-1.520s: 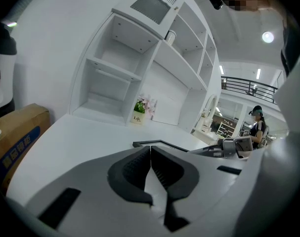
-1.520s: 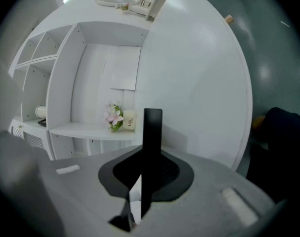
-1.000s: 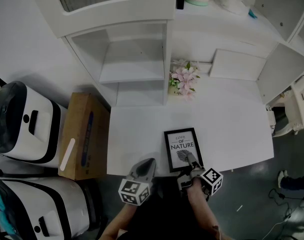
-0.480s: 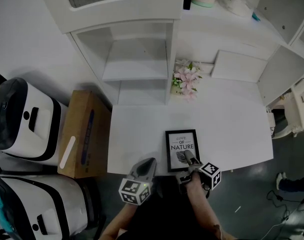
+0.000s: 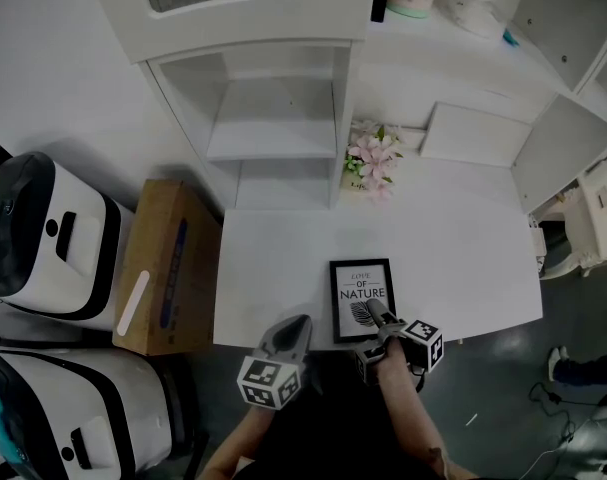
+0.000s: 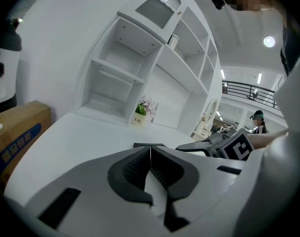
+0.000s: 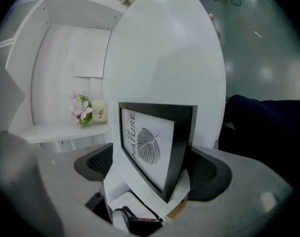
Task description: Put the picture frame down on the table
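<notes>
Head view, read from left to right. A cardboard box [image 5: 163,268] stands on the floor beside the left end of the white table [image 5: 283,258]. At the table's front edge the left gripper [image 5: 296,325] hovers with its jaws pressed together on nothing, as the left gripper view confirms; it has no part in the hold.

Just to its right the picture frame [image 5: 360,293] lies flat and face up near the table's front edge, well apart from the small flower pot [image 5: 368,168] at the back. The right gripper [image 5: 375,316] sits at the frame's near right corner. In the right gripper view its jaws have just been opening and now stand wide. The frame's lower end is between them. The left pad is clearly apart from it, and the right pad is just beside the black side moulding; whether they touch cannot be told.

The set-down appears complete, so the hazard probably lies in the retreat. If the right pad catches the moulding as the gripper draws back, it may drag or twist the frame towards the nearby front edge. Lifting before the corner is clear could tip the frame up.
</notes>
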The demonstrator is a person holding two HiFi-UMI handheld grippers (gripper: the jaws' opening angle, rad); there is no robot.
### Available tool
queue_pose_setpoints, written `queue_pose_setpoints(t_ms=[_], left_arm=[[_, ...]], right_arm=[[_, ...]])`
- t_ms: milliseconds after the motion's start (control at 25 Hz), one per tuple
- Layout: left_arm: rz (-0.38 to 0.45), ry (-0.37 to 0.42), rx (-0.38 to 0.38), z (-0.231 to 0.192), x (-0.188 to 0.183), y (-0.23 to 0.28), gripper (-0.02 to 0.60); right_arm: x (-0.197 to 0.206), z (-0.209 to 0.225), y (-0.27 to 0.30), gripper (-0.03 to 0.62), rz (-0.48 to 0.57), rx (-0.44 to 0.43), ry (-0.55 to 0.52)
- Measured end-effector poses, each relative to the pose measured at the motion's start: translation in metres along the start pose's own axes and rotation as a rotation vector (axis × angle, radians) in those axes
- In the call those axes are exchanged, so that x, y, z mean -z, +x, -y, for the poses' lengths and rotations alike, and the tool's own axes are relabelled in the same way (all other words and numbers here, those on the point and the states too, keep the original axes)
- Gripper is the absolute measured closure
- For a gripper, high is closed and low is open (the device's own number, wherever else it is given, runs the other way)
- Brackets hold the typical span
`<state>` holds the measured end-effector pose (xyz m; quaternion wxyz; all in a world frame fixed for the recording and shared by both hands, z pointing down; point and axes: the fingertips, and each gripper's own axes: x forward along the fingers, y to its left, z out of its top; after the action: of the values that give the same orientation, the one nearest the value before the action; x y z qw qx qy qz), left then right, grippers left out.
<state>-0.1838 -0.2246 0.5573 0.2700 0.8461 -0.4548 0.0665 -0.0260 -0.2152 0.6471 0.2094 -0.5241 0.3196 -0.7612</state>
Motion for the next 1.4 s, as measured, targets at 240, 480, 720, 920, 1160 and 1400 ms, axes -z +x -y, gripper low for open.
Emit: queue_pose_setpoints(t_ms=[240,480,720,920,1160,1400], left_arm=[[-0.003,-0.008,0.013,0.002,0.002,0.001,0.568],[-0.016,0.005,0.043,0.009,0.005,0.004,0.568],[-0.028,0.029,0.08,0.017,0.005,0.009,0.568],[-0.042,0.051,0.123,0.028,0.006,0.017,0.568],[-0.036,0.072,0.173,0.043,0.001,0.026,0.568],[-0.021,0.088,0.19,0.051,-0.008,0.029,0.568]], right_arm=[[0.002,0.004,-0.004,0.149,-0.003,-0.012,0.007],[0.001,0.007,-0.009,0.149,0.004,-0.053,0.033],[0.003,0.013,-0.017,0.149,0.019,-0.073,0.031],[0.013,0.004,-0.027,0.149,-0.006,-0.162,-0.036],[0.014,-0.034,-0.051,0.15,0.055,-0.271,-0.306],[0.003,-0.073,-0.081,0.151,0.198,-0.362,-0.629]])
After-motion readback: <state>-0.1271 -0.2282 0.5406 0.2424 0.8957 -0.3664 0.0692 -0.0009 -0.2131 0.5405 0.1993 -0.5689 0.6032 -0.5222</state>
